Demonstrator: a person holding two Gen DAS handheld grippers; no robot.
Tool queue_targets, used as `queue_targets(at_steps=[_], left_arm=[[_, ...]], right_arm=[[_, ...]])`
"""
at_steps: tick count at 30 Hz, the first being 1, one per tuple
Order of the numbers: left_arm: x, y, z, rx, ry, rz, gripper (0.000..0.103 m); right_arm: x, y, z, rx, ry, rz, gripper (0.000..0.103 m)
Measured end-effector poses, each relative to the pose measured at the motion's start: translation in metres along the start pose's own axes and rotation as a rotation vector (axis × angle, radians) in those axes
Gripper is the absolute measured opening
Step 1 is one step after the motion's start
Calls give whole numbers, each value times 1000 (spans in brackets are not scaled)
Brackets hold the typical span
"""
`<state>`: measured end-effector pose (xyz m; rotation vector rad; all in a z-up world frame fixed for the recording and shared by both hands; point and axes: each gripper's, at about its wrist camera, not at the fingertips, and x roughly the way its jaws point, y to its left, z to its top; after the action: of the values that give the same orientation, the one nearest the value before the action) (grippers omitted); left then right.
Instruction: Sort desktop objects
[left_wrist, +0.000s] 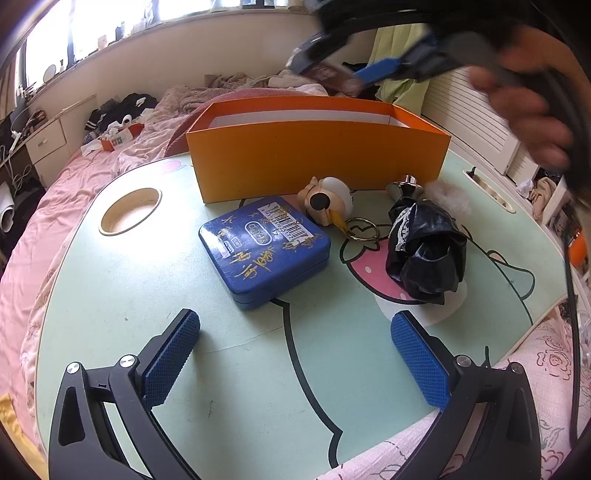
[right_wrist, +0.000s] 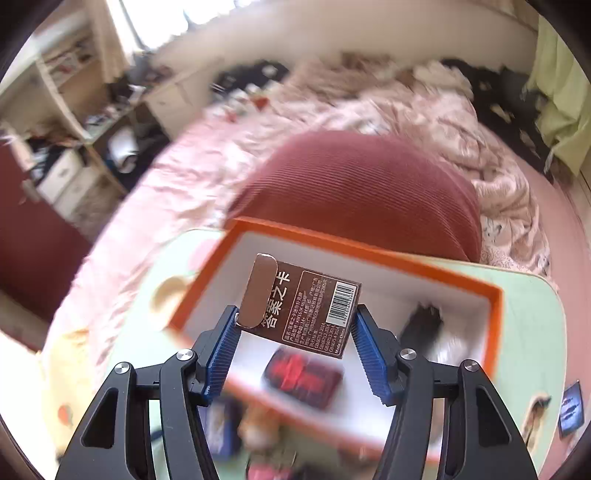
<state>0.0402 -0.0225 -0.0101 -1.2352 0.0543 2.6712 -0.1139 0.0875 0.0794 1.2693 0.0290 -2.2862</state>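
My right gripper is shut on a brown card box and holds it in the air above the open orange box. The same gripper shows blurred at the top of the left wrist view. A dark red item and a black item lie inside the orange box. My left gripper is open and empty, low over the green lap table. Ahead of it lie a blue tin, a small figurine keychain and a crumpled black bag, all in front of the orange box.
A round cup hole is set in the table's far left. The table stands on a bed with pink bedding. A dark red cushion lies behind the orange box. Cluttered shelves stand at the left.
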Motion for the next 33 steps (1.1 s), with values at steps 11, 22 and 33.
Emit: queue_targets(at_steps=[11, 22, 33], left_arm=[[1, 0, 0, 0, -1, 0, 103], [1, 0, -1, 0, 0, 1, 103], [0, -1, -6, 0, 0, 6, 103]], right_arm=[[-11, -14, -75, 28, -27, 77, 74], [-41, -28, -174, 28, -127, -139, 77], [-23, -25, -198, -62, -150, -256, 103]])
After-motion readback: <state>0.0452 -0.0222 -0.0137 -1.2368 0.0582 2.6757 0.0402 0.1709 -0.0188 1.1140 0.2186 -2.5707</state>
